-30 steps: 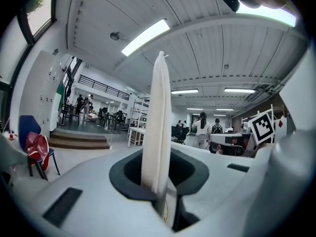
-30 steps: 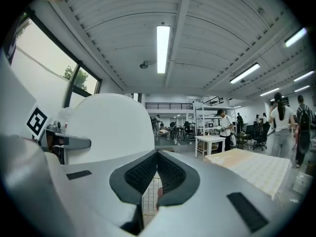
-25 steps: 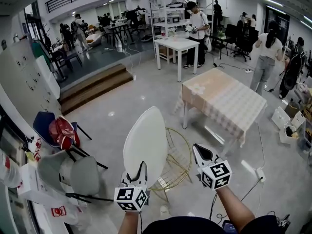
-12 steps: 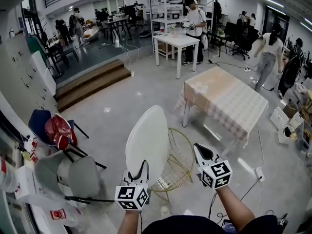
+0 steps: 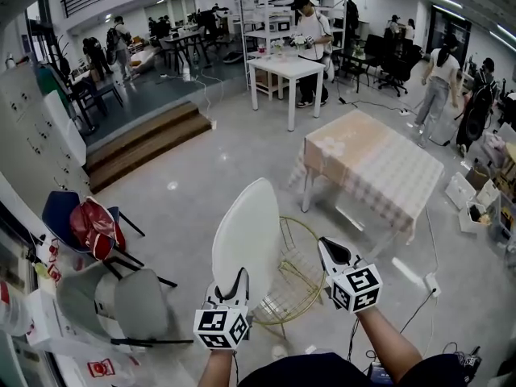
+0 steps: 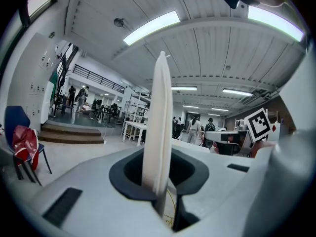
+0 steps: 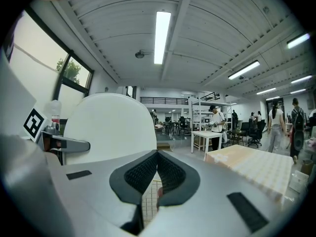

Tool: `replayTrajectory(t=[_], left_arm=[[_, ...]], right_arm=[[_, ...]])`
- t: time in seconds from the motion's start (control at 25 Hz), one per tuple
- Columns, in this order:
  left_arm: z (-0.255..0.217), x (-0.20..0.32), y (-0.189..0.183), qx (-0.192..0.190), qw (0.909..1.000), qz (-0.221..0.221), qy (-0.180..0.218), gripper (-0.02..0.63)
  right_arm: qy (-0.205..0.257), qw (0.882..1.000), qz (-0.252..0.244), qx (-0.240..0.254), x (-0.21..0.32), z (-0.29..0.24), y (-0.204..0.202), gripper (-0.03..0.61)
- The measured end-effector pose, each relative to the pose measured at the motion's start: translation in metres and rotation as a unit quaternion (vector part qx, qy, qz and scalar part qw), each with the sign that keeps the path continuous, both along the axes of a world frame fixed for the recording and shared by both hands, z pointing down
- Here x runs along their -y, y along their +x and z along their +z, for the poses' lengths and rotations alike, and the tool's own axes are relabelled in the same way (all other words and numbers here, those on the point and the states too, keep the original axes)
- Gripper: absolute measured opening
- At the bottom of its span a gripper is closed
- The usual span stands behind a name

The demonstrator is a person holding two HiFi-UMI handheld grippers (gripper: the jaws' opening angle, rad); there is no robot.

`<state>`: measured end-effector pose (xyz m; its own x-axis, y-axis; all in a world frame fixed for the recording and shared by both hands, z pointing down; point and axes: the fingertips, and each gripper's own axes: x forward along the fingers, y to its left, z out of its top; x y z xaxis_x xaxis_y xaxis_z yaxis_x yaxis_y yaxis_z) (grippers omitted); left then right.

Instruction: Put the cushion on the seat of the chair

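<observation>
White cushion point(image 5: 246, 240): upright on edge, held over the left side of the chair, not lying on its seat
Left gripper point(image 5: 236, 279): jaws clamped on the cushion's lower rim
Right gripper point(image 5: 331, 250): jaws closed together, gripping nothing, just right of the cushion
Chair point(image 5: 302, 274): gold wire, on the floor below both grippers
Table point(image 5: 379, 168): checked cloth, beyond the chair on the right

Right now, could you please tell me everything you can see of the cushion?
The cushion is white, thin and oval, with a smooth face. It stands upright on edge, its lower rim pinched in the left tongs, over the gold wire chair. Nothing else seems to touch it; the right tongs are apart.
</observation>
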<state>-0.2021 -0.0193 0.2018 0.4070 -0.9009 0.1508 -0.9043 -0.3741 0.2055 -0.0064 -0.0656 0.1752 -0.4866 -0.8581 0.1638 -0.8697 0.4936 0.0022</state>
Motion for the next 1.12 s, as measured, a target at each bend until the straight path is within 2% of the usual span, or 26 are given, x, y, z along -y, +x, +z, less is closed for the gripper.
replayTrajectory(t=[0.44, 0.92, 1.12], left_arm=[[0.019, 0.022, 0.007, -0.002, 0.9997, 0.013, -0.018, 0.063], [0.043, 0.049, 0.021, 0.014, 0.9985, 0.010, -0.052, 0.063], [0.066, 0.059, 0.032, 0.035, 0.9964, 0.022, -0.075, 0.063]], right_arm=[[-0.017, 1.000, 0.025, -0.004, 0.012, 0.017, 0.018, 0.018], [-0.041, 0.999, 0.019, -0.005, 0.043, 0.035, 0.032, 0.018], [-0.064, 0.998, 0.020, -0.004, 0.052, 0.057, 0.039, 0.018]])
